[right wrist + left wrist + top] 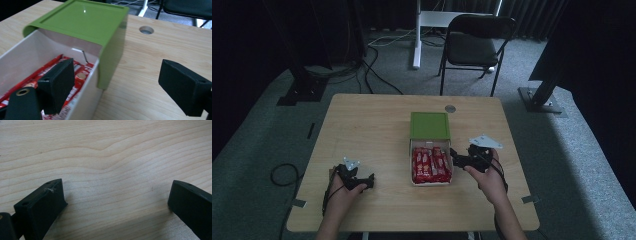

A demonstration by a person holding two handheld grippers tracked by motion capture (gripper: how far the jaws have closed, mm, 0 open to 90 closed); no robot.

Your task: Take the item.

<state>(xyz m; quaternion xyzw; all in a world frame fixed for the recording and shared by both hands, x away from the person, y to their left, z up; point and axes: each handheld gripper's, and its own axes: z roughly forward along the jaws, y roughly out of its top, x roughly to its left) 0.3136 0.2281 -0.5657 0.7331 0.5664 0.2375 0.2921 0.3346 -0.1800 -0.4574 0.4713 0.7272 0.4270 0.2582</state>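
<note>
**Right hand-held gripper straddling the box's right wall, left one idle on bare desk**

Right hand-held gripper [454,156] sits at the right side of the white box [409,152], jaws spread wide, nothing clamped. In the right gripper view [113,85] one jaw hangs inside the box over the red snack packets [75,75], the other jaw outside over bare wood, so the box's right wall lies between them. Whether either jaw touches the wall or the packets, cannot tell.

White box lies near the desk [362,125] centre, slightly right, packed with red packets [430,165] in its near part. Green sliding lid [429,125] is pushed toward the far side, covering the far part and overhanging past it; near part of the box is uncovered. Lid's right edge drops down the outside of the box wall [110,57].

Room: wide bare wood left of the box, a narrower strip to its right up to the desk edge. Round cable hole [450,108] sits just beyond the lid's far right corner.

Left hand-held gripper [368,181] rests near the front-left of the desk, well apart from the box, jaws open, bare wood grain between them [117,202].
</note>
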